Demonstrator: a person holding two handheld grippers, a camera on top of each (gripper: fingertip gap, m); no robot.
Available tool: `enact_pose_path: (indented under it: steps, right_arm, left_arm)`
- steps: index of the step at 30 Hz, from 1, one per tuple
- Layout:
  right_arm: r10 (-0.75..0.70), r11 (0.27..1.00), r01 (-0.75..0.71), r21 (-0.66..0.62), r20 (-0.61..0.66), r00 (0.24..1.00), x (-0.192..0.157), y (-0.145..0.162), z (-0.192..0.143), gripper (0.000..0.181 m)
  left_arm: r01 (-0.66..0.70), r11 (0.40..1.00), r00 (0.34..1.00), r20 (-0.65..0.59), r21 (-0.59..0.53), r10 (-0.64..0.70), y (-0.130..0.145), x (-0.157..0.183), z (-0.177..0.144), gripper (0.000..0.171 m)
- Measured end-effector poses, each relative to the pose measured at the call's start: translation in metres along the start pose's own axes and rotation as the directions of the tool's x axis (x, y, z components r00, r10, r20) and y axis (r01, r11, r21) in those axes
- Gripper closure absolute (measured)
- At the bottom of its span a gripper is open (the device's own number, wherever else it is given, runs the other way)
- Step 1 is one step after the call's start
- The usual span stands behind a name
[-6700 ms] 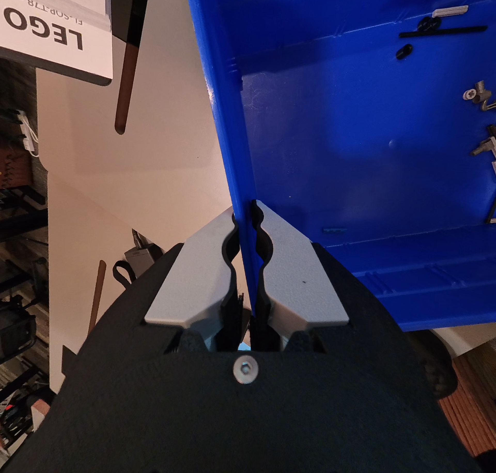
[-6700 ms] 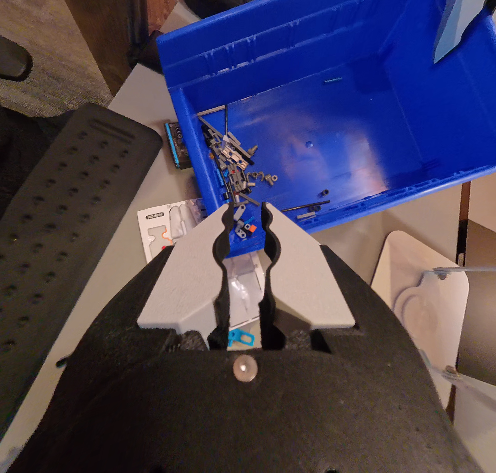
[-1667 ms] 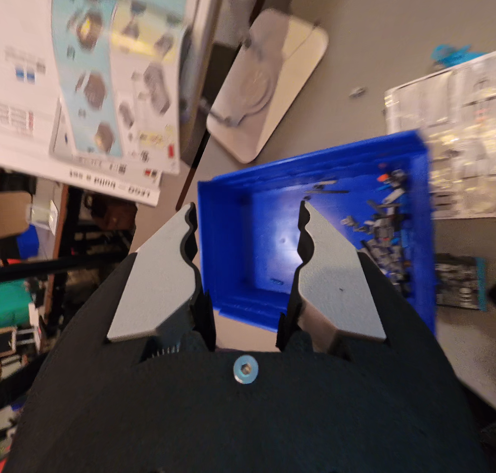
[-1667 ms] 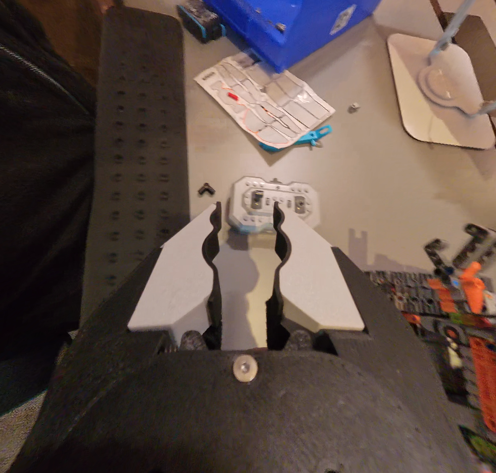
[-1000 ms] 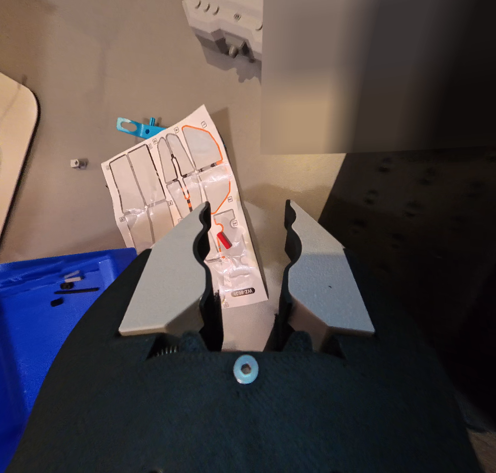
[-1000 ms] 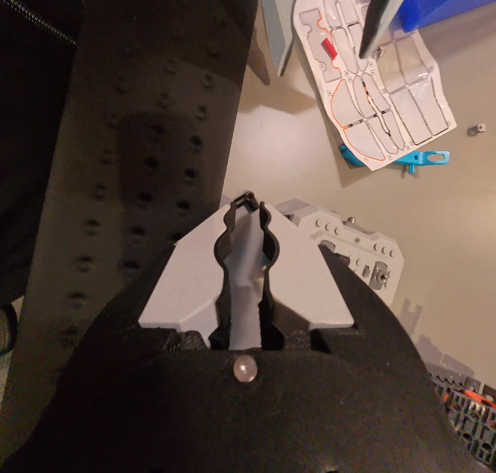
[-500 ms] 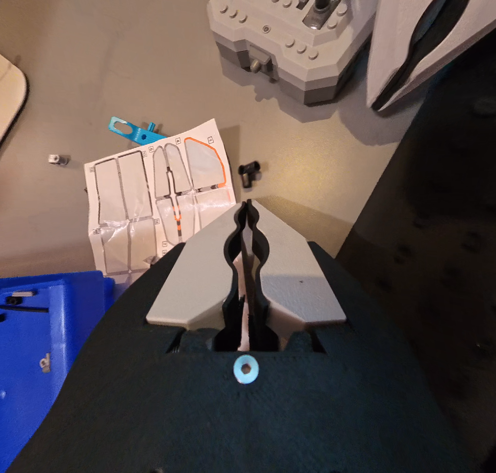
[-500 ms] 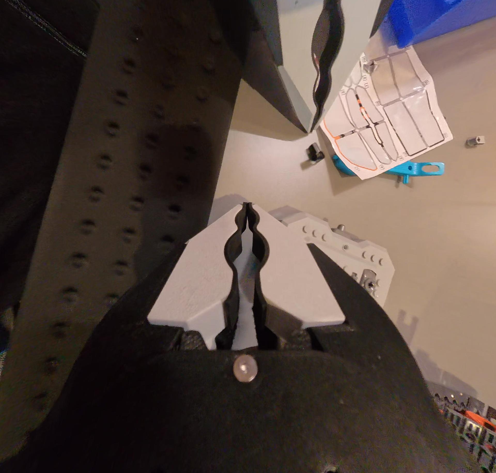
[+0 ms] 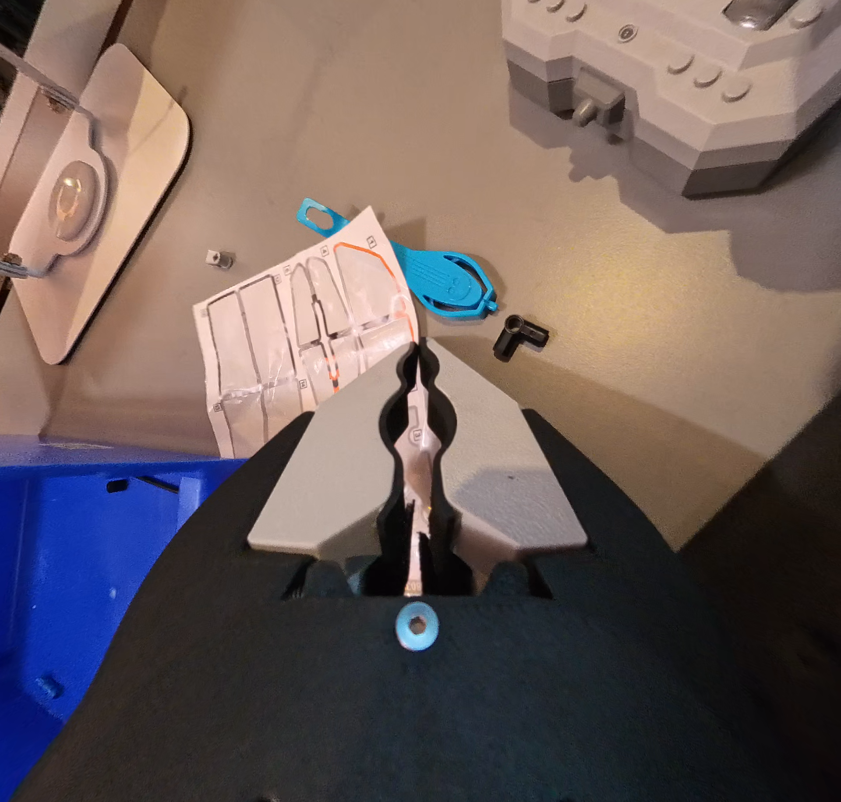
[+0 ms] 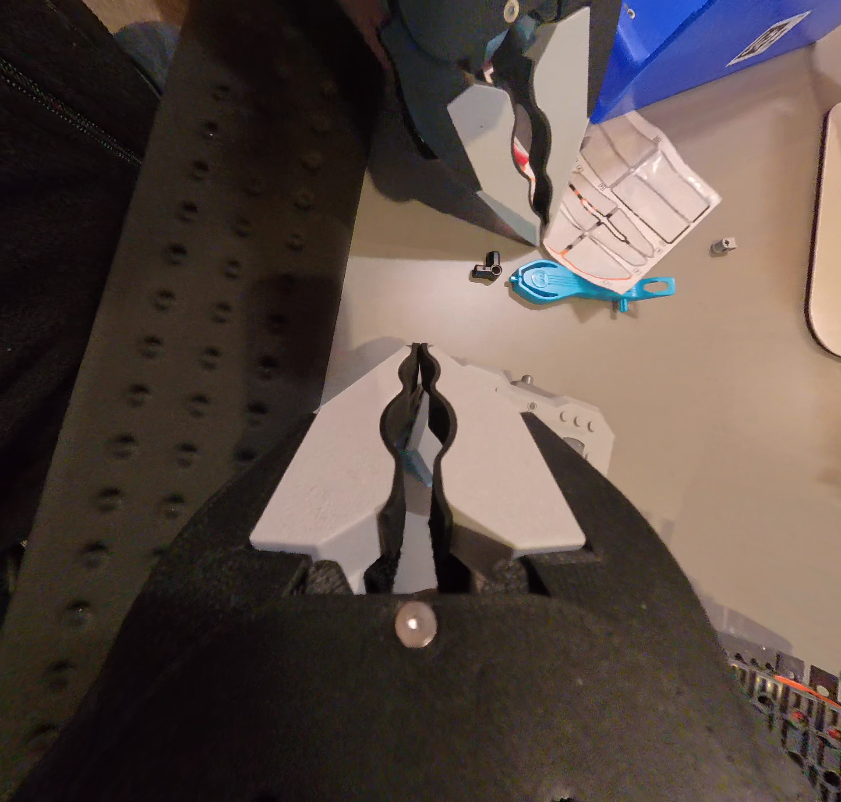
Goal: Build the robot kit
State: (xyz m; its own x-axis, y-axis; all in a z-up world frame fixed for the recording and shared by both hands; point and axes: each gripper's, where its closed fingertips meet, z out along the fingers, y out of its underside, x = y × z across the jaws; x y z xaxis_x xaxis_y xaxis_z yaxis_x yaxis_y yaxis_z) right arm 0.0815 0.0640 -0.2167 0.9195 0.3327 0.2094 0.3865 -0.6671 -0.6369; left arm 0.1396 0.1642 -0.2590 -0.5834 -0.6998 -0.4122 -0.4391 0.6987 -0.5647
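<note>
Left tool (image 9: 418,347) clenched on sticker sheet (image 9: 291,325), blue bin (image 9: 91,552) tight at its left. Right tool (image 10: 419,347) clenched, empty, over grey block (image 10: 564,420); bench (image 10: 682,416) open rightward.

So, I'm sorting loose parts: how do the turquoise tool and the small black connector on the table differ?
The turquoise tool is long and flat; the black connector is far smaller and elbow-shaped. The tool's narrow part runs under the sticker sheet, while the connector lies clear of everything. Both rest on the table, close together but apart.
</note>
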Motion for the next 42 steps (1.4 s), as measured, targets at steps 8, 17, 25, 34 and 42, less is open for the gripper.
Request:
enact_pose_path:
  steps: [8, 17, 25, 34, 42]
  right_arm:
    - [0.02, 0.999, -0.02, 0.035, -0.017, 1.0, 0.007, 0.004, -0.008, 0.181]
    - [0.05, 0.995, -0.047, 0.083, -0.035, 0.998, 0.014, 0.005, -0.018, 0.181]
    - [0.071, 0.99, -0.065, 0.126, -0.04, 0.997, 0.018, 0.005, -0.024, 0.181]
    - [0.073, 0.989, -0.066, 0.13, -0.043, 0.996, 0.019, 0.008, -0.025, 0.181]
    - [0.061, 0.992, -0.057, 0.115, -0.032, 0.998, 0.016, 0.011, -0.023, 0.181]
  left_arm:
    - [0.023, 0.99, 1.0, -0.01, 0.138, -0.022, -0.024, 0.001, -0.01, 0.171]
    - [0.138, 0.827, 0.985, 0.01, 0.545, -0.171, -0.101, -0.064, -0.108, 0.171]
    - [0.065, 0.782, 0.943, 0.218, 0.62, -0.251, -0.107, -0.169, -0.201, 0.171]
    - [-0.047, 0.884, 0.839, 0.498, 0.466, -0.218, -0.076, -0.243, -0.24, 0.171]
    - [0.046, 0.986, 0.81, 0.572, 0.163, -0.132, -0.007, -0.229, -0.17, 0.171]
